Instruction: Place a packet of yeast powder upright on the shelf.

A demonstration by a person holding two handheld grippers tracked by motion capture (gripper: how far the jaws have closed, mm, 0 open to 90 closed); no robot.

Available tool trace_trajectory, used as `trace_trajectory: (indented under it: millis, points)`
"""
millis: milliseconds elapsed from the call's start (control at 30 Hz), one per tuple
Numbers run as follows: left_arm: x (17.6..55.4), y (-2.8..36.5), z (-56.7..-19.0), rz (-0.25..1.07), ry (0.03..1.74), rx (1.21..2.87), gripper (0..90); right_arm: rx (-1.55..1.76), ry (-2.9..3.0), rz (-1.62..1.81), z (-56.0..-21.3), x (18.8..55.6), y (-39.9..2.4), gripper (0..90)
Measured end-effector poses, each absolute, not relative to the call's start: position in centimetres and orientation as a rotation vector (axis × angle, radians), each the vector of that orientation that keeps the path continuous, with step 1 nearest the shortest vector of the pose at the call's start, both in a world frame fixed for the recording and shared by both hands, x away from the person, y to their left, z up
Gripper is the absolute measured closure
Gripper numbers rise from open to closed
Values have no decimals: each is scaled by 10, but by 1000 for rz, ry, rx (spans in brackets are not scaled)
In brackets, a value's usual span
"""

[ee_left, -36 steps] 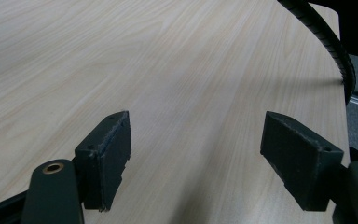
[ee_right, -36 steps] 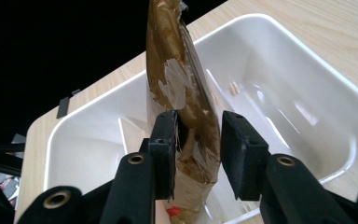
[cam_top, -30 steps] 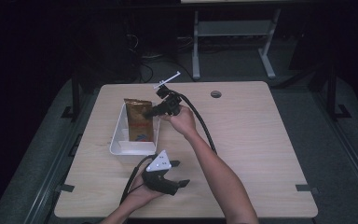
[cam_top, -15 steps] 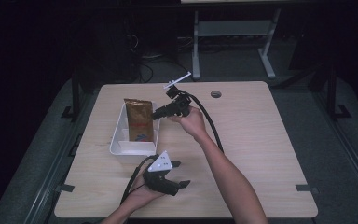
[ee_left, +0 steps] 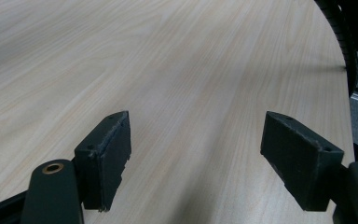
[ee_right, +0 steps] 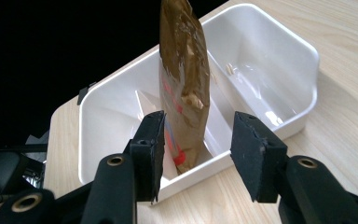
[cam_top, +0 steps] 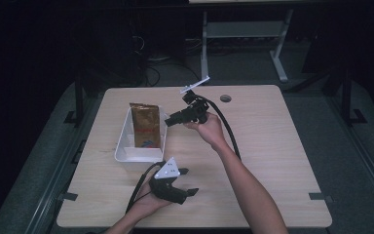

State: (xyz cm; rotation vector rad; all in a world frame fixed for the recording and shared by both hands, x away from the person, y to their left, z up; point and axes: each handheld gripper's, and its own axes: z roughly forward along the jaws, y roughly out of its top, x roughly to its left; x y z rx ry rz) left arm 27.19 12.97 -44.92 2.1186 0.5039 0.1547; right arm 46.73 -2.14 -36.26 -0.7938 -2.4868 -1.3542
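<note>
From above, the right tool [cam_top: 168, 120] is held over the bench [cam_top: 272, 141], just beside the right rim of the white tray [cam_top: 121, 146], pointing toward it. A brown bag [cam_top: 144, 126] stands in that tray, leaning toward the far end. The jaws of this tool have just been opening, and they stand apart with nothing pressed between them.

The right gripper view adds what the high view cannot: the tray [ee_right: 303, 60] has inner dividers, and the bag [ee_right: 185, 79] sits upright in a middle compartment, ahead of the right tool [ee_right: 196, 151] and seen through the gap between its two pads. The bag looks clear of both pads, though the left pad overlaps its lower edge in this view, so a light touch cannot be ruled out. Red print shows low on the bag, and a few pale crumbs or scraps lie in the far compartment; they are too small to name.

The left tool [cam_top: 185, 181] rests low on the near side of the bench, well apart from the tray, gripped by the person's left hand [cam_top: 143, 202] with its cable looping back toward the edge. The left gripper view shows its jaws wide apart, left tool [ee_left: 196, 154], with bare wood grain between them and a black cable [ee_left: 342, 42] curving past at the upper right.
</note>
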Motion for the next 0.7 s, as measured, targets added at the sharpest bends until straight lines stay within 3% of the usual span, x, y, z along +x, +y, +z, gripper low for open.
trace_trajectory:
  millis: [700]
  points:
    - [273,130,-450,147,510,2116,229,-820,-2465,-1390,-363,456,-59,516]
